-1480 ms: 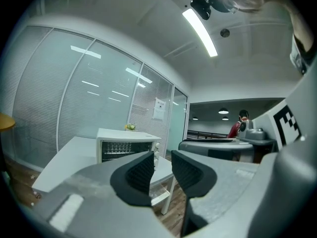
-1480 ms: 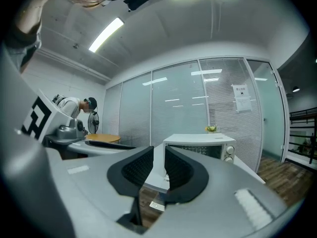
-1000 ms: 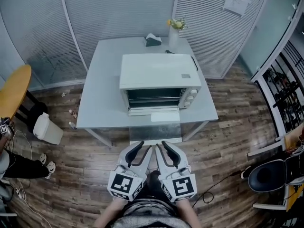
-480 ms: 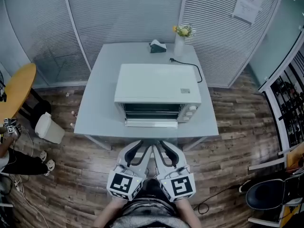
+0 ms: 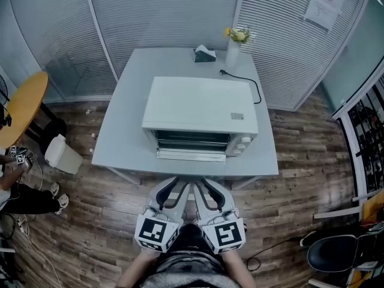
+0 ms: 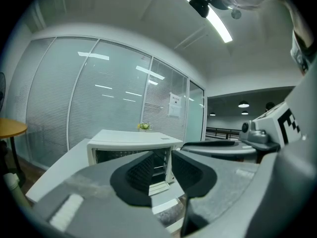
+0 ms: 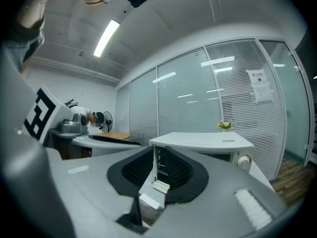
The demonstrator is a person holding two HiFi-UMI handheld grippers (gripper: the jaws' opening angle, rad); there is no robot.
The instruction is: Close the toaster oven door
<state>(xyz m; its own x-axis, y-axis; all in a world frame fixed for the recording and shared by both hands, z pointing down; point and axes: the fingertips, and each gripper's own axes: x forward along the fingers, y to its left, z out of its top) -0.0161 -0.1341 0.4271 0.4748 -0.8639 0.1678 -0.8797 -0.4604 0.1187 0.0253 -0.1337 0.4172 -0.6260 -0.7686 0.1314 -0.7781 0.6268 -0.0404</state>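
A white toaster oven (image 5: 201, 110) stands on the grey table (image 5: 123, 131), its dark cavity facing me. Its door (image 5: 191, 156) is folded down and open at the front. My left gripper (image 5: 174, 191) and right gripper (image 5: 209, 191) sit side by side just short of the table's front edge, both pointing at the oven. Both are open with nothing between their fingers. In the left gripper view the oven (image 6: 131, 145) and its lowered door (image 6: 161, 186) show through the gap of the left gripper (image 6: 166, 170). In the right gripper view the oven (image 7: 208, 143) and door (image 7: 159, 185) lie ahead of the right gripper (image 7: 159, 170).
A vase of yellow flowers (image 5: 234, 48), a tissue box (image 5: 204, 54) and the oven's black cord (image 5: 246, 81) are at the table's back. A white bin (image 5: 62, 155), a round wooden table (image 5: 24, 107) and a person (image 5: 15, 188) are at the left. A chair (image 5: 336, 257) is at the lower right.
Both grippers have come forward together toward the oven's front. The open door, which lay well ahead of the fingertips, now lies just in front of them.
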